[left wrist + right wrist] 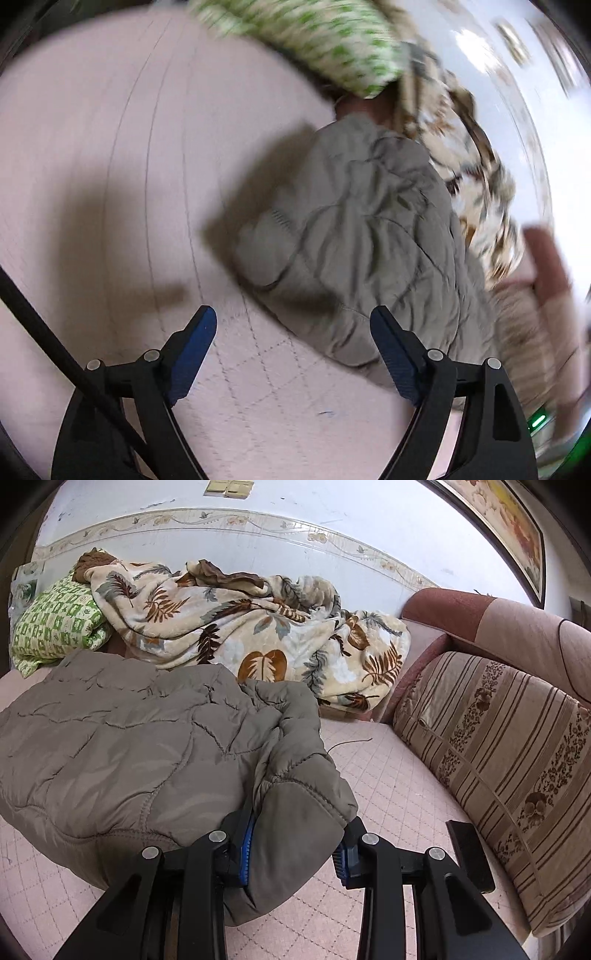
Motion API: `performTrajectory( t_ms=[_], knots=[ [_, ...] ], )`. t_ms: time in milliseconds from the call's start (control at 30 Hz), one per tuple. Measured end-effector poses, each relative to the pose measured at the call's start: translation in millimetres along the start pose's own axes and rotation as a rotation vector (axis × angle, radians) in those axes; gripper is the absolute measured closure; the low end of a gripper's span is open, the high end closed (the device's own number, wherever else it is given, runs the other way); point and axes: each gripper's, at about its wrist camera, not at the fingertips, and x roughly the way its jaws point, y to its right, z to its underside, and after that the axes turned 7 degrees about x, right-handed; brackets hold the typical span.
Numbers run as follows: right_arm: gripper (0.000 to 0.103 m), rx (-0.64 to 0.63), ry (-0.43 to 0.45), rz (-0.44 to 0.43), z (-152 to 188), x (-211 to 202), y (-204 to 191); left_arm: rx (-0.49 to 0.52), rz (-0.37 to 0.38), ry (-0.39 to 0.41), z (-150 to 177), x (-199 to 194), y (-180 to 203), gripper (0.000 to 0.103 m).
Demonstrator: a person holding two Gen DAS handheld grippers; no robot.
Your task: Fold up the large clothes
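Observation:
A grey-brown quilted jacket (140,746) lies bunched on the pink quilted bed cover (388,782). My right gripper (295,845) is shut on a thick padded fold of the jacket, which bulges out between its blue pads and hides the fingertips. In the blurred left wrist view the same jacket (369,236) lies ahead and to the right. My left gripper (293,325) is open above the bed cover (110,166), with only bare cover between its blue pads. Its right finger sits close to the jacket's near edge; whether it touches is unclear.
A leaf-patterned blanket (251,635) is heaped along the wall behind the jacket, with a green-and-white patterned bundle (55,624) at the far left. A striped cushion (498,768) and a reddish armrest (480,616) stand at the right. A dark flat object (469,853) lies beside the cushion.

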Motion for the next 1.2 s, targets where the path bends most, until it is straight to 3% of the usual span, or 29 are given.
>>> performTrajectory(
  t_ms=[100,300,367,433,500,600,800,1033,1200],
  knots=[
    [0.067,0.002,-0.005,-0.005,0.5,2.3,0.9,-0.079,0.067,0.002,-3.3,17.5,-6.8,0.019],
    [0.067,0.0,-0.015,-0.017,0.4,7.3,3.4,-0.122,0.062,0.07,-21.5,63.4,4.4,0.017],
    [0.067,0.0,-0.021,-0.021,1.2,9.1,3.6,-0.06,-0.018,0.096,-23.9,65.6,17.4,0.02],
    [0.067,-0.003,-0.024,-0.022,1.7,10.6,3.6,0.056,-0.136,0.127,-22.0,57.8,37.6,0.041],
    [0.067,-0.004,-0.025,-0.022,1.9,11.1,4.0,0.243,-0.275,0.2,-14.2,46.8,73.9,0.053],
    [0.067,0.008,-0.026,-0.021,0.4,10.3,8.2,0.406,-0.369,0.276,0.8,30.9,103.9,0.059],
    [0.067,0.035,0.007,-0.022,-1.9,-14.7,24.0,0.582,-0.418,0.326,34.8,-14.1,122.6,0.059],
    [0.067,0.036,-0.002,-0.056,27.1,-55.9,41.1,0.625,-0.429,0.303,91.7,-50.7,98.6,0.059],
    [0.066,0.123,-0.105,-0.113,59.1,-62.2,61.4,0.632,-0.435,0.261,125.4,-50.5,73.7,0.057]
  ],
)
